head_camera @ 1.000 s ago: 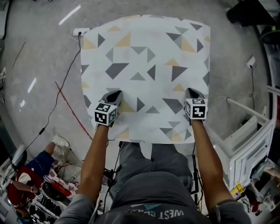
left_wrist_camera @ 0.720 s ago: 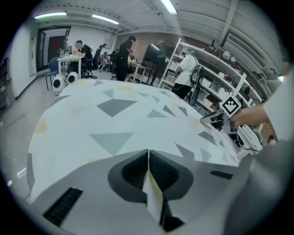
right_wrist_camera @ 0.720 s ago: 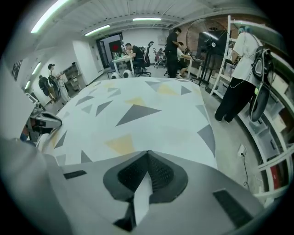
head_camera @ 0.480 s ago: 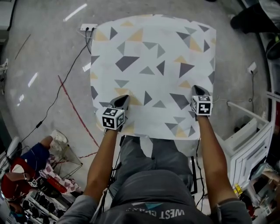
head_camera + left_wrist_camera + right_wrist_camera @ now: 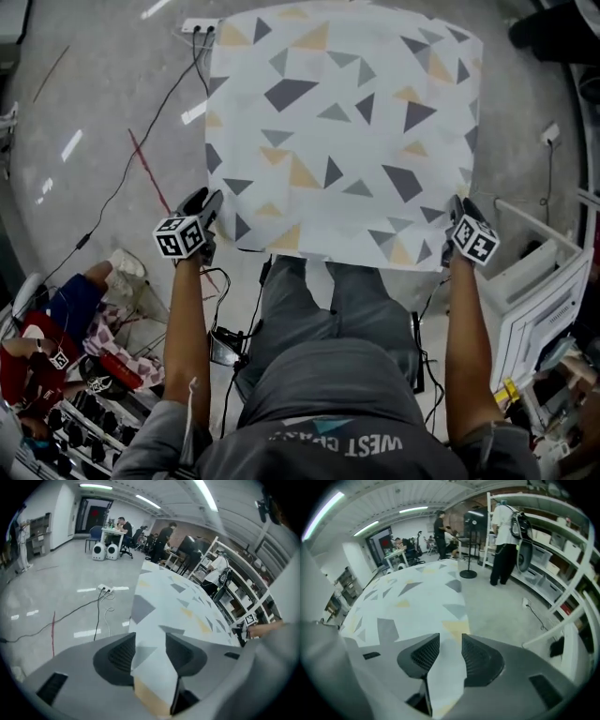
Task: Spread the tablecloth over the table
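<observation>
Grey floor (image 5: 94, 112) | tablecloth (image 5: 342, 131) flat | left gripper (image 5: 208, 201), right gripper (image 5: 457, 205) shifted outward, opening, tablecloth between jaws

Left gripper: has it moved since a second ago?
Yes. The left gripper moved left toward the red floor line, to the tablecloth corner; jaws opening, cloth between them.

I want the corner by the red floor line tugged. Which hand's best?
Probably left. The left gripper sits at that tablecloth corner, cloth between its opening jaws; the right gripper is across, also opening.
</observation>
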Motion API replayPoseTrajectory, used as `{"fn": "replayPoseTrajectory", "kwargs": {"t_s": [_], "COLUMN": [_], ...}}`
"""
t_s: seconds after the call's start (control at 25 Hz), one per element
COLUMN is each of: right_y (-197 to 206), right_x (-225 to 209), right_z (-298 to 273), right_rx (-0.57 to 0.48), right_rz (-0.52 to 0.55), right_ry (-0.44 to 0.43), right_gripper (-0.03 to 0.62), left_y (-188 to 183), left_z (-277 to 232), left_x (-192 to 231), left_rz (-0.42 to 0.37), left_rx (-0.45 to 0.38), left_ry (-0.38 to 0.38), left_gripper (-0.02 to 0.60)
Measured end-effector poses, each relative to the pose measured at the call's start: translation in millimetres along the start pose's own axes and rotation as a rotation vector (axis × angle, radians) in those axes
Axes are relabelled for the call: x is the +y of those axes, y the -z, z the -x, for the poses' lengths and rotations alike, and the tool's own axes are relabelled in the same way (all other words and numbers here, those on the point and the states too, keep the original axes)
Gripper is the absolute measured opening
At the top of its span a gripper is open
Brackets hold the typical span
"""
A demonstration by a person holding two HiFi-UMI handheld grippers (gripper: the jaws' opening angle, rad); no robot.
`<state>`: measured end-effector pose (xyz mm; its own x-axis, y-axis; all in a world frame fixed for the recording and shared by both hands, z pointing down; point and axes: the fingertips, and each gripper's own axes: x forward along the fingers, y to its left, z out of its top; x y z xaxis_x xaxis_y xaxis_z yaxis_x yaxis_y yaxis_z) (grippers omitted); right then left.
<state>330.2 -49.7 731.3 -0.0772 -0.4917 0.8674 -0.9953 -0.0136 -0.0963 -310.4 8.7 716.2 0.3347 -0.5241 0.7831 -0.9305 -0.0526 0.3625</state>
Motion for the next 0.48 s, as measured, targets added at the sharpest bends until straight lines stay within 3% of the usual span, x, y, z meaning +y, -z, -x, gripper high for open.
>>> {"fn": "replayPoseTrajectory", "kwargs": {"t_s": [0.16,0.28,0.36,0.4,0.48], "right_y": [67,119,154,170,193], "right_x": [-47,-73,-77,-75,-67], "right_z": [35,59,67,70,73], "right_rx": [-0.042,-0.077,-0.096,-0.11,-0.141], "right_rz": [-0.307,-0.535,-0.7,-0.789,-0.933], "right_ry": [0.043,0.056,0.0,-0.041,-0.131], "right_gripper": [0.237,0.307,0.332,0.376,0.394], "left_y": [31,47,54,55,57], "left_z": [-1,-3,-1,1,4], "left_x": [26,17,12,14,16], "left_rz": [0.153,0.253,0.264,0.262,0.265], "left_rx": [-0.02,-0.038,-0.036,-0.04,-0.044], "left_ry": [0.081,0.215,0.258,0.26,0.262], "left_gripper": [0.295,0.307,0.305,0.305,0.3]}}
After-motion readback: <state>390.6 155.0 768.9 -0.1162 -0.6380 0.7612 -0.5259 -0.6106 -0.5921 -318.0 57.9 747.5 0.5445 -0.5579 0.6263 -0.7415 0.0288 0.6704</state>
